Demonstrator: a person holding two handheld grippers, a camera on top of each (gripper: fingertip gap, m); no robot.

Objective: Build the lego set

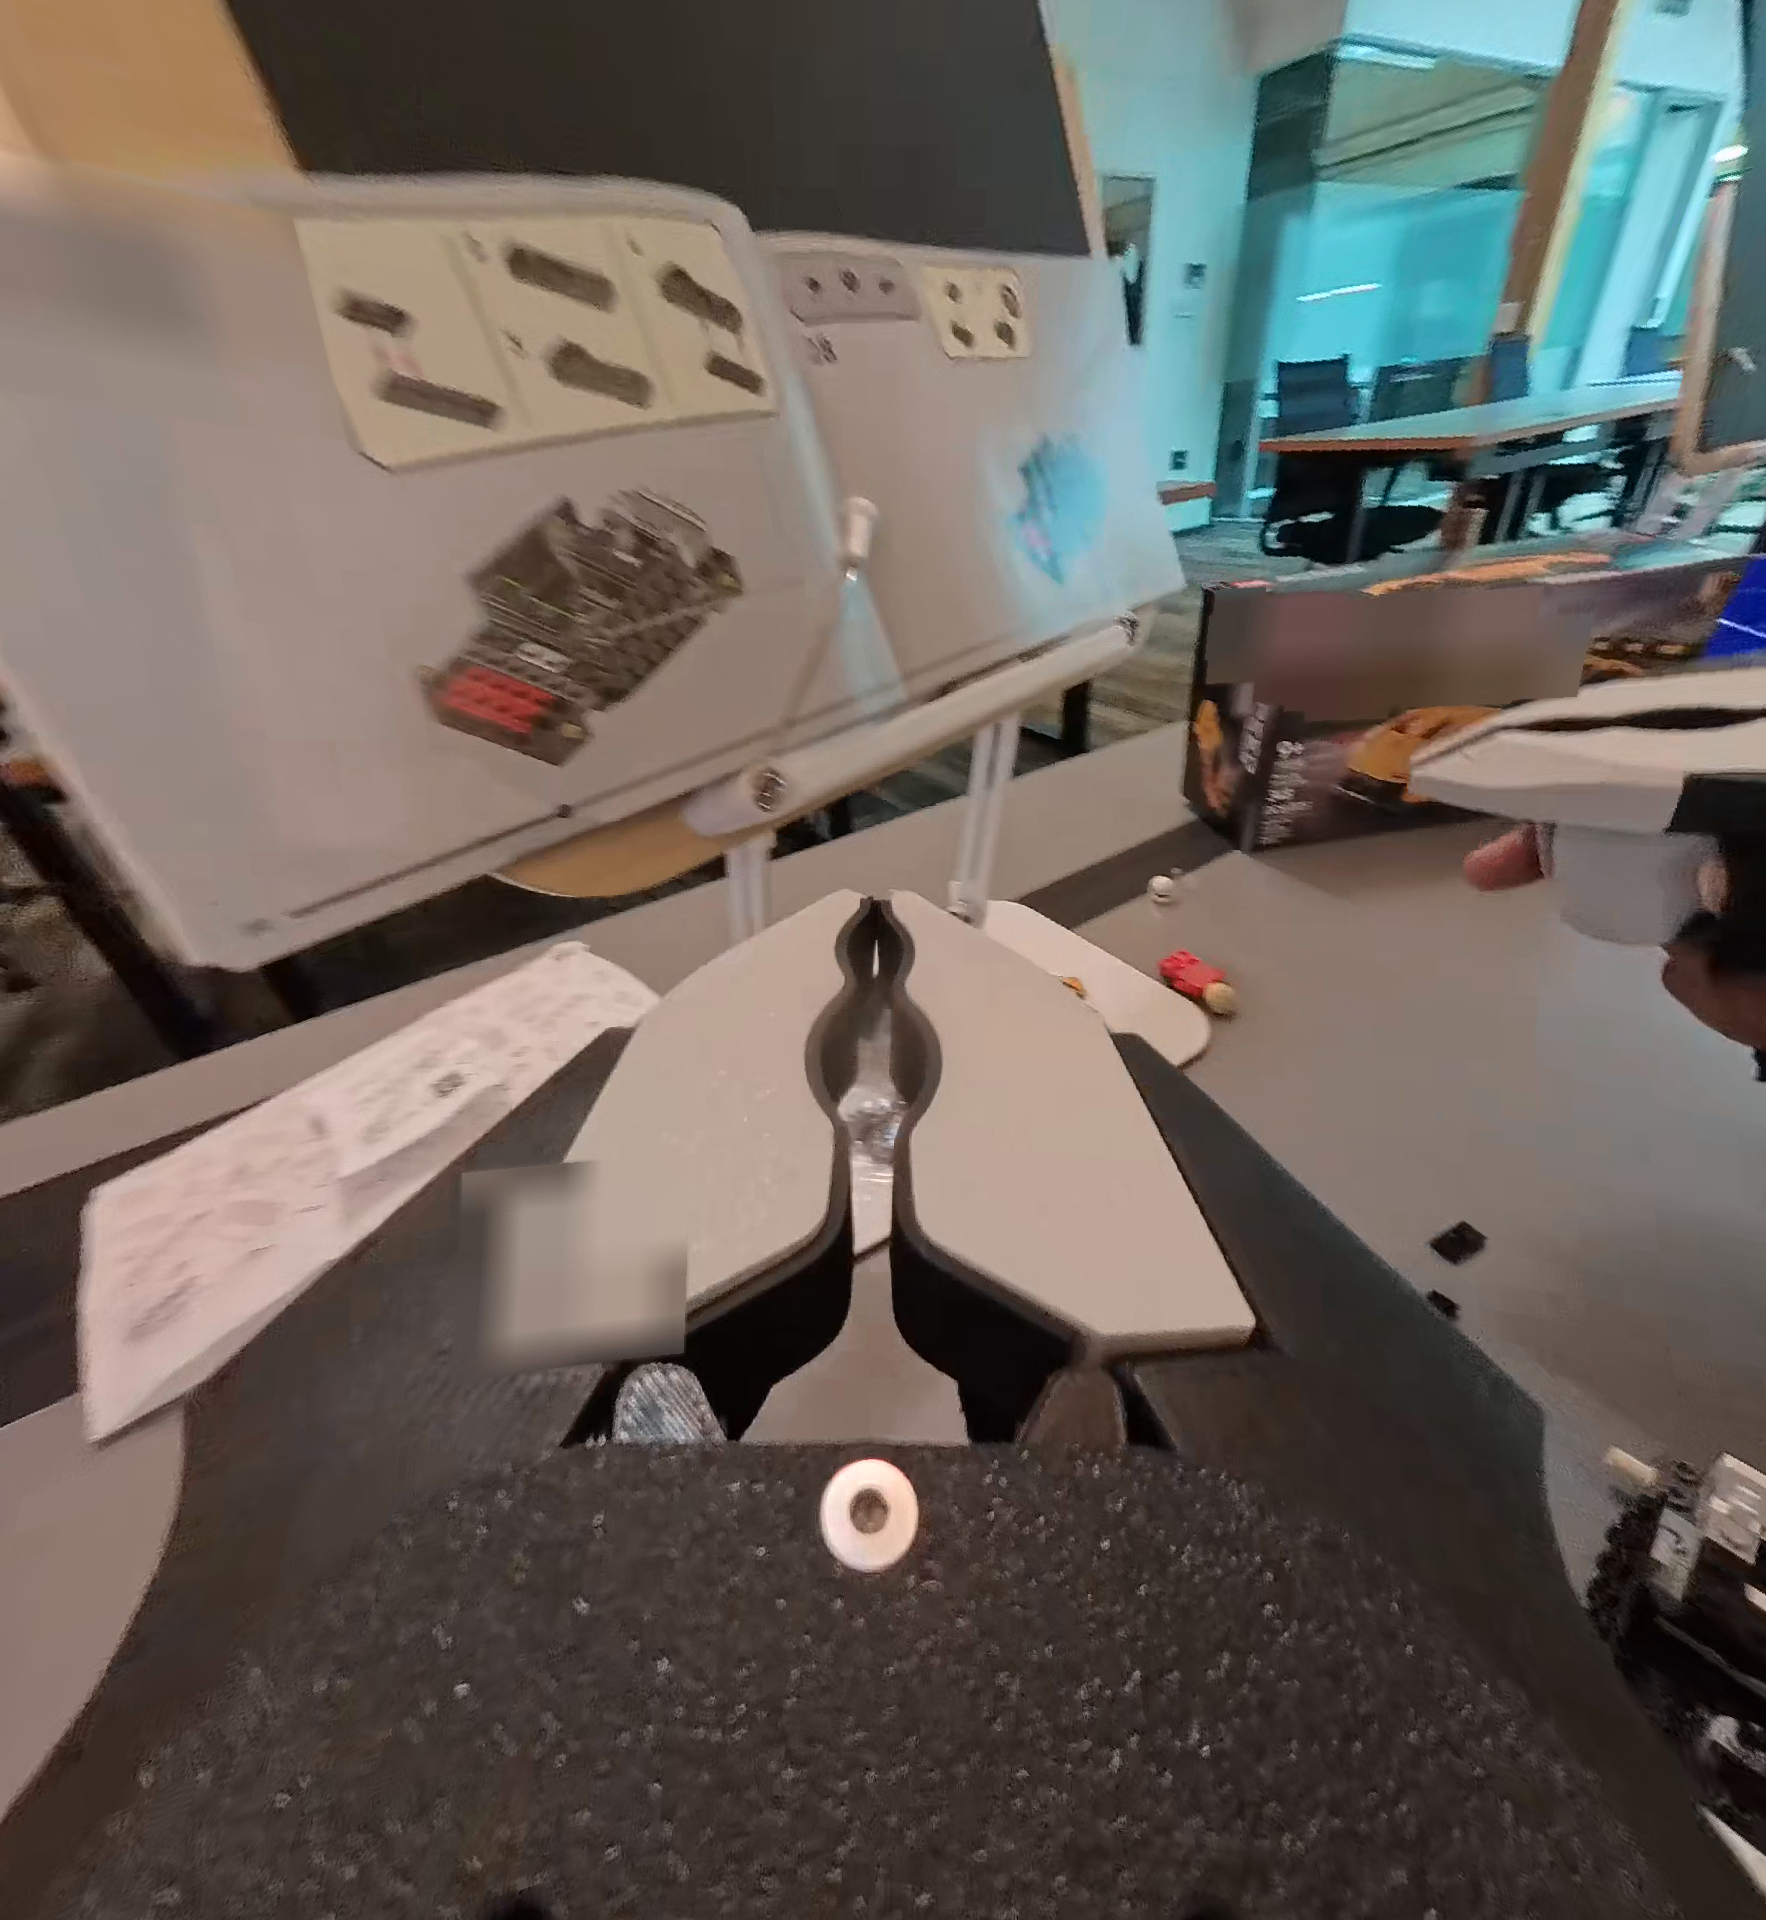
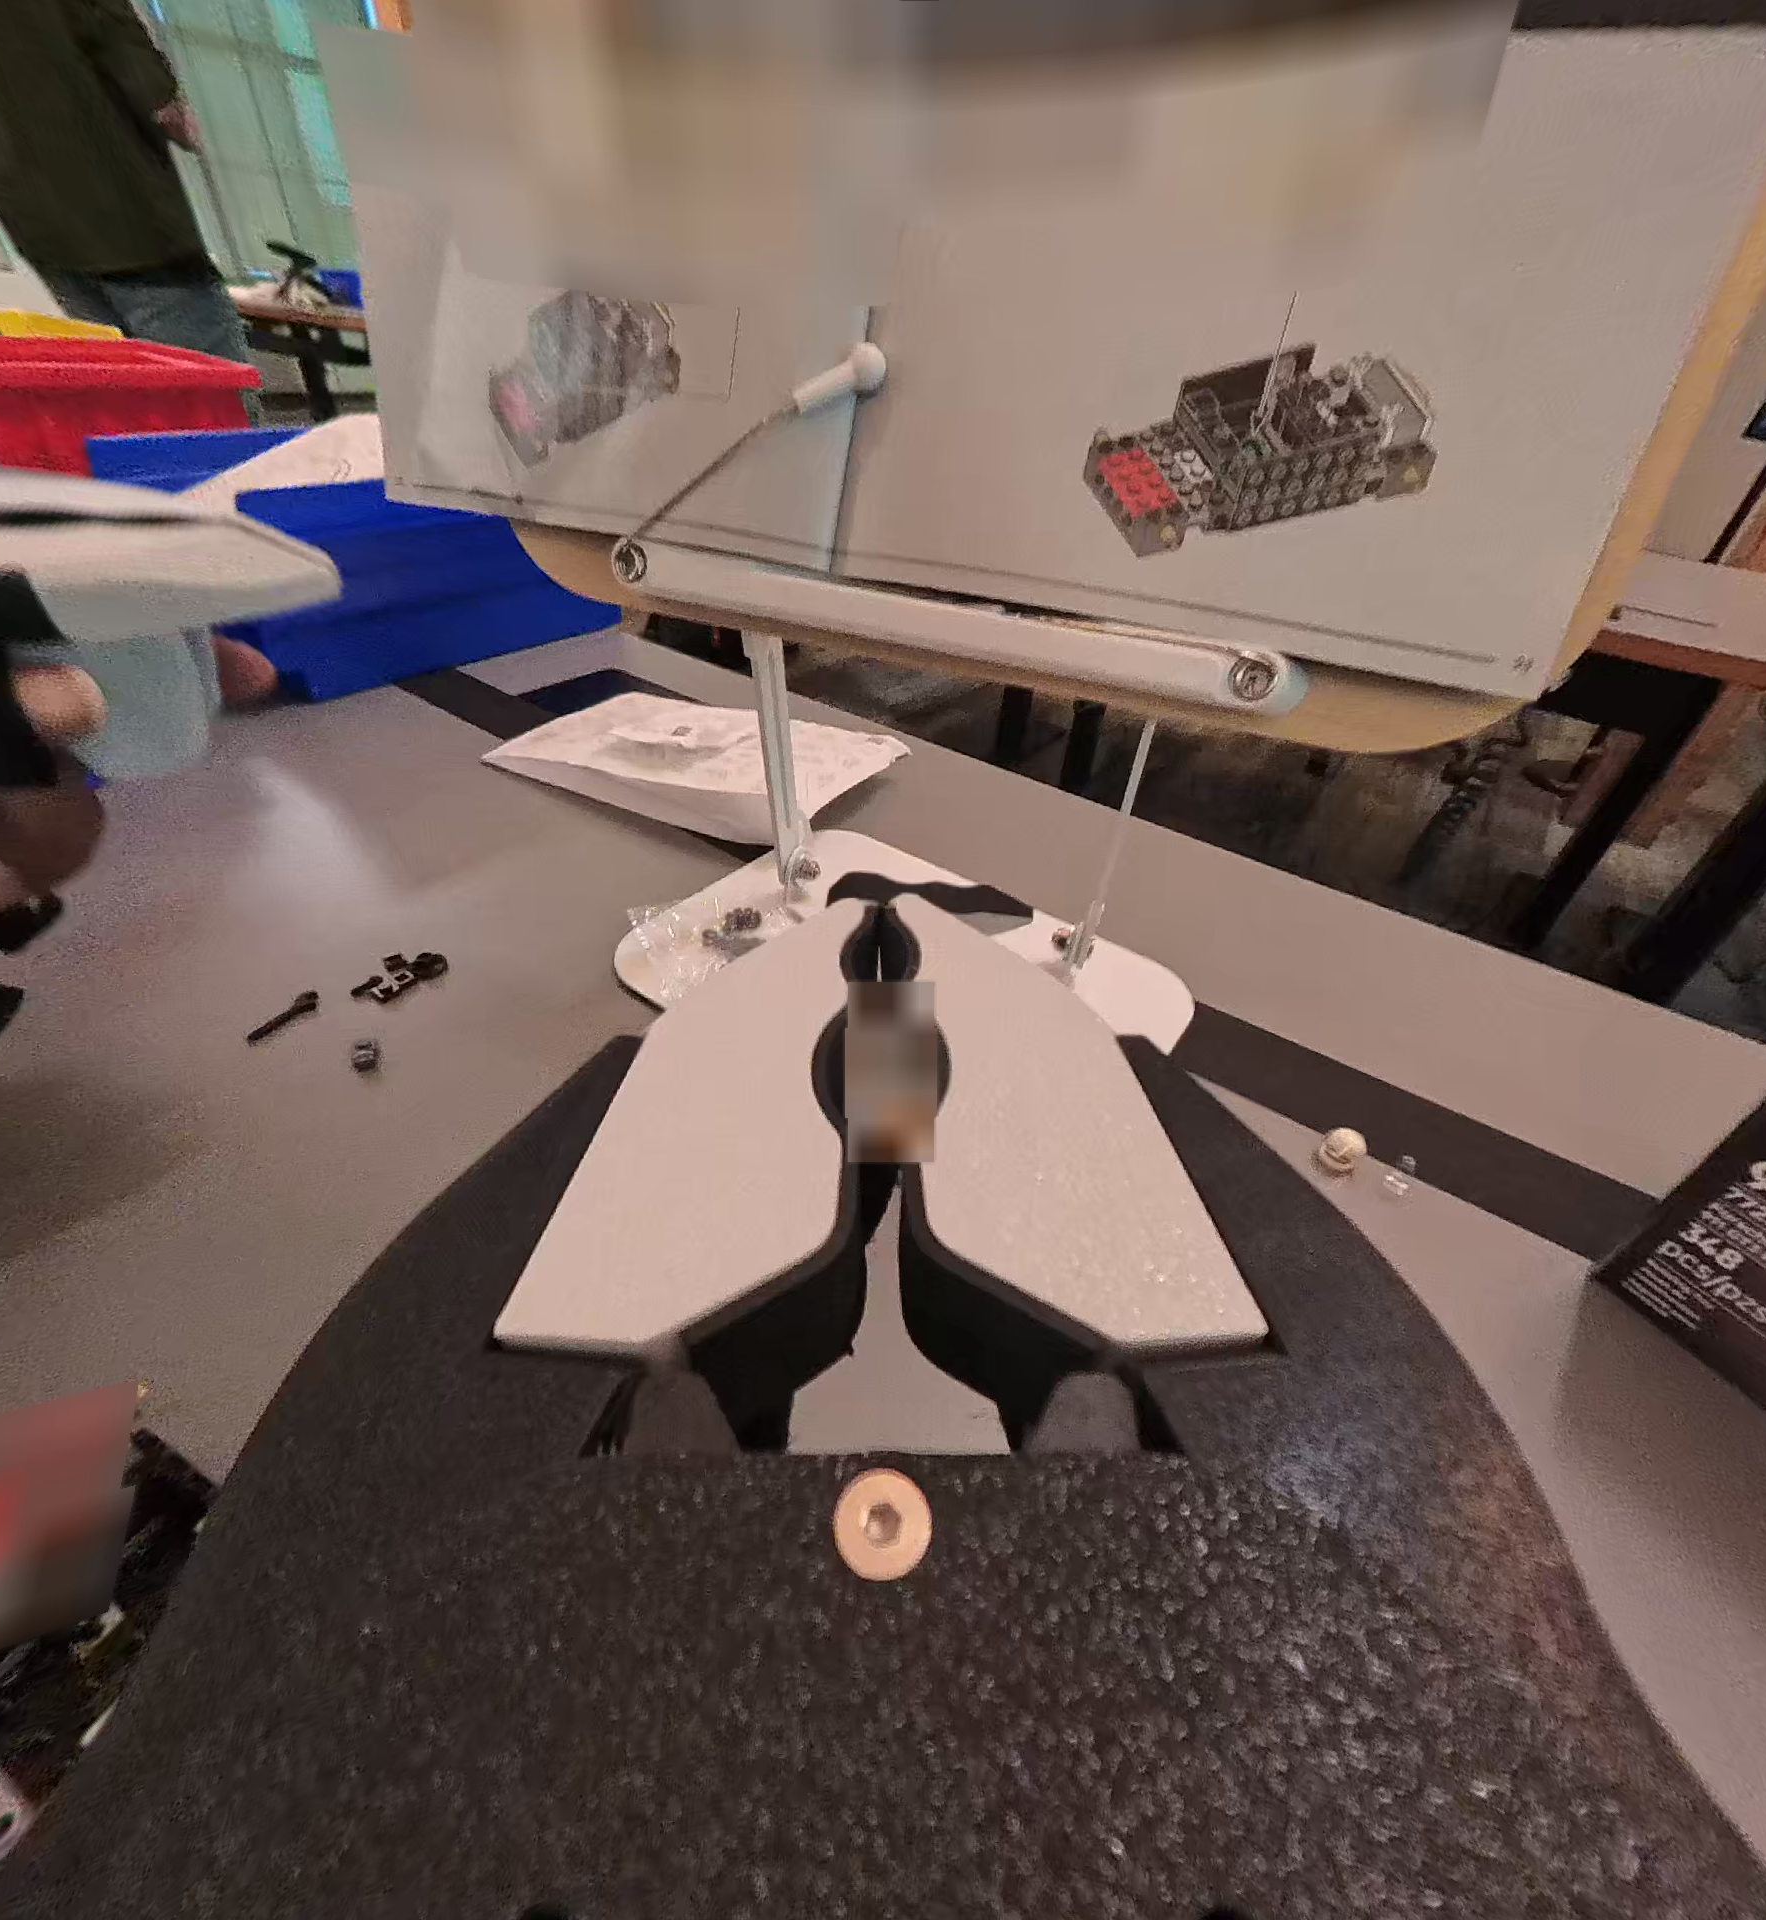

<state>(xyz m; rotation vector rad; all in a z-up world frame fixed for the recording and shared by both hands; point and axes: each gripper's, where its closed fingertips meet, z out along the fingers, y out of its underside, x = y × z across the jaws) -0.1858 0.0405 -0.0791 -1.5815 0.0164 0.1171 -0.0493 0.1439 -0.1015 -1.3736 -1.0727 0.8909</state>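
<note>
Left wrist view. My left gripper [image 1: 874, 920] fills the centre of the frame, its jaws drawn together at the tips; something glinting, perhaps clear plastic, shows in the gap farther back, but I cannot tell whether it is held or simply lies beneath. The partly built lego model [image 1: 1736, 1590] sits at the lower right edge, a black and grey block with pale studs (only a corner of it is visible), so it lies behind and to the right of my fingertips, nearer this hand than the other. A red lego piece [image 1: 1193, 971] rests on the grey table [image 1: 1378, 1039] right of centre, and small black pieces [image 1: 1459, 1242] lie farther right. My right gripper [image 1: 1627, 743] enters from the right edge, held above the table. The instruction booklet [image 1: 505, 436] stands open on a stand [image 1: 983, 831] in the upper left.

Right wrist view. My right gripper [image 2: 879, 925] also has its jaws together; a mosaic patch covers the gap, so any contents are hidden. Loose black pieces [image 2: 396, 977] lie at left of centre, and a small bag of parts [image 2: 697, 935] rests on the stand's base just beyond my tips. The set's dark box [image 2: 1731, 1299] sits at the right edge. My judgement: the next move turns on reaching back toward the model.
</note>
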